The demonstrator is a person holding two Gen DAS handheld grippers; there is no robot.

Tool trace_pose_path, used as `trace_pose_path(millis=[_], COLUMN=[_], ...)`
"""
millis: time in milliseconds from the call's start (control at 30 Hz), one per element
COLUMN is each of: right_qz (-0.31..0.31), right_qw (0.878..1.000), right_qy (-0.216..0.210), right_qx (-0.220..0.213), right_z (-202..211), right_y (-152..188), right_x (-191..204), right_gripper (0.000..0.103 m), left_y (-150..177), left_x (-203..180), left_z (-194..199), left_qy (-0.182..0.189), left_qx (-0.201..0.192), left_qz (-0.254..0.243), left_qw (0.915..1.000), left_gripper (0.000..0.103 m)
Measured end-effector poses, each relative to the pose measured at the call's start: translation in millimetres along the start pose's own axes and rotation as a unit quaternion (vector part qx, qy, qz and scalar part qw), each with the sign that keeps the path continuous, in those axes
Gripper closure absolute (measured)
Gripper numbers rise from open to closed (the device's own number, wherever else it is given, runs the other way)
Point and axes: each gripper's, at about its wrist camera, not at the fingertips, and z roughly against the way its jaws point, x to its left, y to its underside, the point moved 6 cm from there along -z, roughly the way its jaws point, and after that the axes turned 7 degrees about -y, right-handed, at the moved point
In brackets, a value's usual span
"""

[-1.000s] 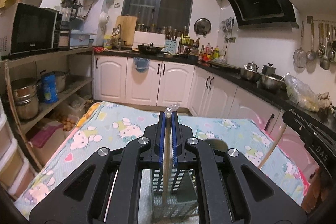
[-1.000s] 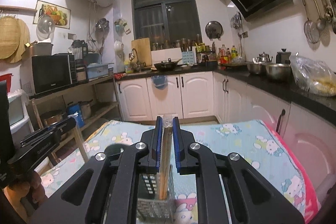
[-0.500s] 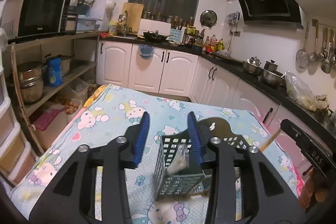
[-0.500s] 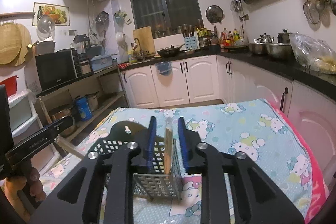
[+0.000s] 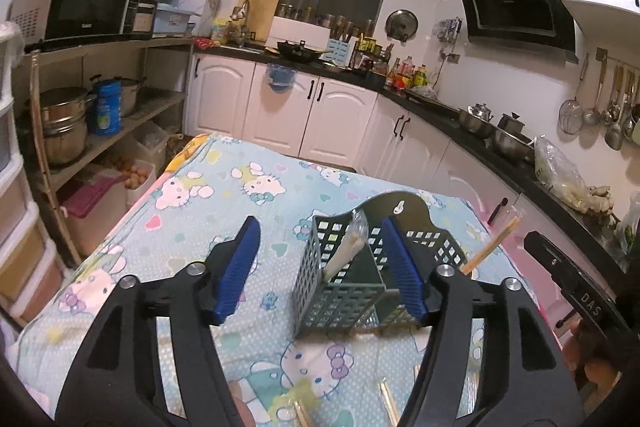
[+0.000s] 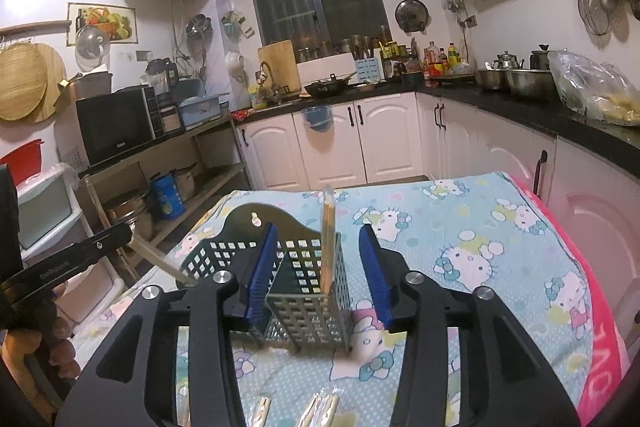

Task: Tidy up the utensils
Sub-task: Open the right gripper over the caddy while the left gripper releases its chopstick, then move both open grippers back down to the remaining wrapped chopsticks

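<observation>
A dark green slotted basket (image 5: 340, 299) stands on the cartoon-cat tablecloth (image 5: 240, 195). A wrapped pair of chopsticks (image 5: 347, 247) leans in its left compartment, between the blue pads of my left gripper (image 5: 318, 267); the jaws are opening and touch nothing. In the right wrist view a second wrapped pair (image 6: 328, 239) stands upright in the basket (image 6: 308, 299), free between the opening jaws of my right gripper (image 6: 318, 267). More wrapped chopsticks (image 6: 320, 407) lie on the cloth close in front of me. Each gripper shows at the edge of the other's view, held by a hand.
White cabinets and a black counter with pots run along the back and right. An open shelf (image 5: 120, 131) with pots and a microwave stands at the left. The cloth's pink border (image 6: 592, 307) marks the table's right edge.
Both grippers went from shut on a wrapped pair of chopsticks to open. Both pulled back and tilted down; the two pairs now stand loose in the basket.
</observation>
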Motion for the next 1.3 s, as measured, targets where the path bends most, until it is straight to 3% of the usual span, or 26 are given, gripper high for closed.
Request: trace_pose_path(millis=[400, 667, 1300], right_qz=[0.004, 0.021, 0.055], right_qw=[1.0, 0.999, 0.992], right_qy=[-0.002, -0.01, -0.028], right_qx=[0.016, 0.034, 0.106], right_z=[29, 47, 55], right_y=[19, 32, 79], right_x=[10, 21, 36], right_gripper=[0.05, 0.045, 0.045], left_y=[21, 38, 83], left_x=[10, 19, 21], left_z=[23, 39, 45], left_qy=[0.005, 0.004, -0.003], left_qx=[0.008, 0.017, 0.072], left_qz=[0.007, 0.015, 0.006], left_qw=[0.9999, 0.9997, 0.9974], left_gripper=[0.024, 0.018, 0.018])
